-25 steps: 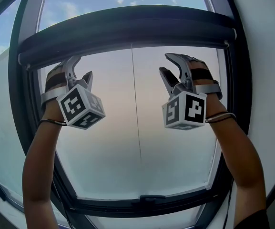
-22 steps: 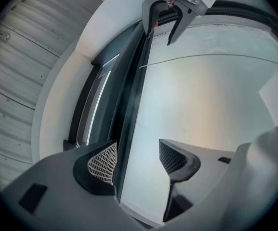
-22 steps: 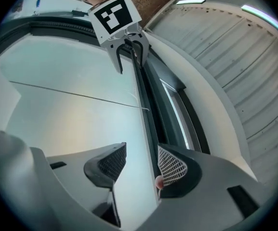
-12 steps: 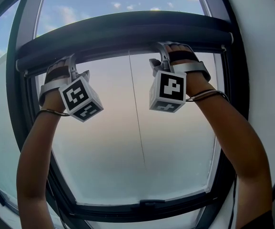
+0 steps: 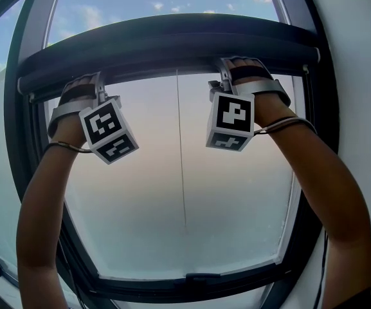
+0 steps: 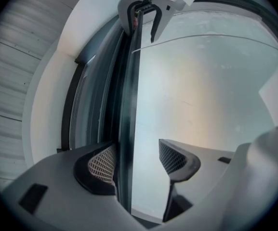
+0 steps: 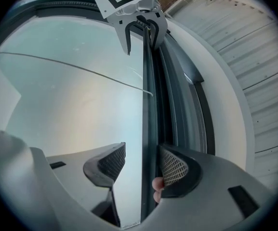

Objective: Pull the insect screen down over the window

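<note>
- Progress: early. The insect screen (image 5: 166,44) sits as a dark bar across the top of the window (image 5: 172,198); nothing is drawn over the glass yet.
- Done, by the look of it: both claws are brought up to the bar's lower edge. Left to do: clamp on and pull down to the bottom frame (image 5: 191,279), so nearly the whole task.
- Left claw (image 6: 136,160): released, pads apart. The bar's edge (image 6: 126,129) runs between them, close against the left-hand pad, with a clear gap to the other pad.
- Right claw (image 7: 142,163): released and spread wide. The bar edge (image 7: 148,105) is between the pads, just beside the right-hand one, and nothing is pinched.
- Pose: both forearms are raised overhead, left hand (image 5: 76,102) and right hand (image 5: 256,85) well apart on the bar, marker cubes facing the head camera.
- Thin cord (image 5: 182,159) hangs down mid-pane between the arms, untouched.
</note>
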Action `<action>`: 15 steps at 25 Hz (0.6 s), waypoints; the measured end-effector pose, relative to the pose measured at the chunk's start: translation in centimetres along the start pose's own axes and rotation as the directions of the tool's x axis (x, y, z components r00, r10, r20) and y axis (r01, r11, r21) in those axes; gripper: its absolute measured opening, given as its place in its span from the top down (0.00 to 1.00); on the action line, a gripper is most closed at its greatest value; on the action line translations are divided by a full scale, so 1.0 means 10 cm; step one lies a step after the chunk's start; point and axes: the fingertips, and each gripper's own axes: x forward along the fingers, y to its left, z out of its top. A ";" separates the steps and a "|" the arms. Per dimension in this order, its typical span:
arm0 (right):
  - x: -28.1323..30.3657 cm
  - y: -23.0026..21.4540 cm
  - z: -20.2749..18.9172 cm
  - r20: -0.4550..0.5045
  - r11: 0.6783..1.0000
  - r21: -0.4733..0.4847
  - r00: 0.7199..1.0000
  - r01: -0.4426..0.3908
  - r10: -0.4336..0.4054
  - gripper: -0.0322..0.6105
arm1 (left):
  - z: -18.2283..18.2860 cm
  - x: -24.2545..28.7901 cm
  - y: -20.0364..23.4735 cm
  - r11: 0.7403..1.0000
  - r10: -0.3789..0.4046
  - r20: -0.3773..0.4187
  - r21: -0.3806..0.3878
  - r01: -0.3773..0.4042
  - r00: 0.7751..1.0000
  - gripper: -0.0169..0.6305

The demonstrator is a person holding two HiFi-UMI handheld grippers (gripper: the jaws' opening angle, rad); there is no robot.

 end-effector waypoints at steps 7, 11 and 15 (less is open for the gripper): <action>-0.01 0.04 -0.02 -0.028 0.997 -0.039 0.998 -0.060 0.059 0.65 | 0.01 -0.02 0.00 0.999 -0.038 0.008 0.008 0.038 0.999 0.58; -0.02 0.04 -0.04 -0.039 0.993 -0.051 0.994 -0.102 0.100 0.65 | 0.02 -0.04 -0.02 0.997 -0.069 0.036 -0.016 0.070 0.997 0.58; -0.04 0.06 -0.04 -0.036 0.991 -0.060 0.992 -0.121 0.119 0.65 | 0.02 -0.07 -0.04 0.993 -0.116 0.053 -0.013 0.117 0.992 0.58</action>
